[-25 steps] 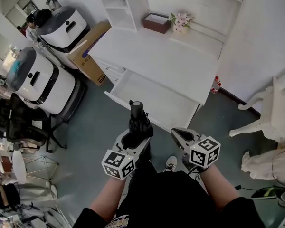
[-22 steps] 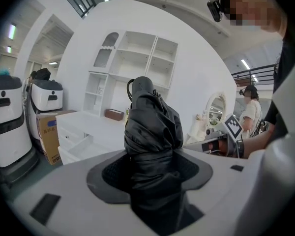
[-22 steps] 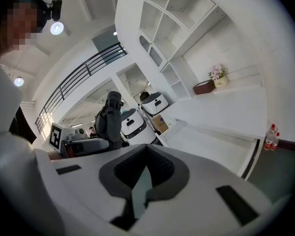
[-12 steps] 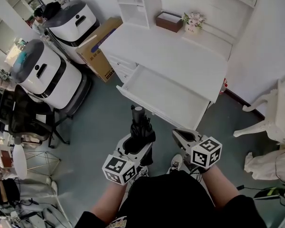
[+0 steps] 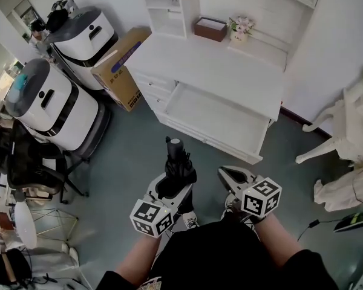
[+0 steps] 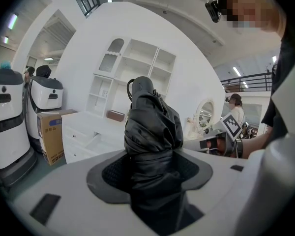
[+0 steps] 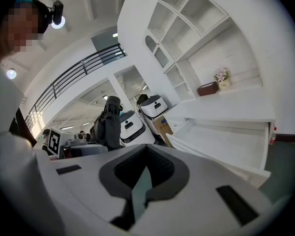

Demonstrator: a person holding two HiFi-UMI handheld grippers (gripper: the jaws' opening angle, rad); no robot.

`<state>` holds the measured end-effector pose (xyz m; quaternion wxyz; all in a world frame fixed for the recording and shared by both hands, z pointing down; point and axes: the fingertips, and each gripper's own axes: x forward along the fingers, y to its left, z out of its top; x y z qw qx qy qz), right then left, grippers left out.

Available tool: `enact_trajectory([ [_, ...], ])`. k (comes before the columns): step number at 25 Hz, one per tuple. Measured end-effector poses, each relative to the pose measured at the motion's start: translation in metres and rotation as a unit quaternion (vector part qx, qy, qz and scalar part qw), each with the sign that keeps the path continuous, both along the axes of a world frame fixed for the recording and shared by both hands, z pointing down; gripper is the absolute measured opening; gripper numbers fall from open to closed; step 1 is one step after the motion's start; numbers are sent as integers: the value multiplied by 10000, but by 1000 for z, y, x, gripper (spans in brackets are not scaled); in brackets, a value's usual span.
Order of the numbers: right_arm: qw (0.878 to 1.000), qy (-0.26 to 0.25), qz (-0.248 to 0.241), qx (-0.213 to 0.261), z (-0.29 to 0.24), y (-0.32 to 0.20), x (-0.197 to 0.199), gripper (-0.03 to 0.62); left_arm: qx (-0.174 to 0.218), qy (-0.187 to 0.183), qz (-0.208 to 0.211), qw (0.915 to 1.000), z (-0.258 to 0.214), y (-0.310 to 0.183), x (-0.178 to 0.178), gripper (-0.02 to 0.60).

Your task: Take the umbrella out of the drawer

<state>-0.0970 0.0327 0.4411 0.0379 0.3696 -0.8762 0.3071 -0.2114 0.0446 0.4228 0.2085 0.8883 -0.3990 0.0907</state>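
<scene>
A folded black umbrella (image 5: 177, 161) stands upright in my left gripper (image 5: 173, 188), whose jaws are shut on its lower part. The left gripper view shows its crumpled fabric (image 6: 150, 127) rising out of the pads, handle end on top. It hangs over the grey floor, in front of the white desk (image 5: 212, 71). The desk's drawer (image 5: 213, 121) is pulled out and looks bare inside. To the right of the umbrella, my right gripper (image 5: 233, 175) holds nothing and its pads meet; in its own view the umbrella (image 7: 108, 124) is at the left and the drawer (image 7: 226, 141) at the right.
A cardboard box (image 5: 121, 68) leans at the desk's left end. Two white robot units (image 5: 51, 104) and a black chair (image 5: 24, 162) stand further left. A white chair (image 5: 342, 138) is at the right. A brown box (image 5: 210, 29) and flowers (image 5: 241, 25) sit on the desk's back.
The desk and open drawer have drawn further away from both grippers. The umbrella stays upright in the shut left gripper; the right gripper keeps its place beside it.
</scene>
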Motion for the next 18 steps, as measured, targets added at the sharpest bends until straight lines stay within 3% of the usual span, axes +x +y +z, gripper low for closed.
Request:
enact_trajectory([
  [8,9989,47,453,-86,11,30,-30,2,-90,78,435,9990,14,18,-31,256],
  [18,9967,113,800,-122,17,55,-43,2,-142,136,782,9967,22,30,-42,256],
])
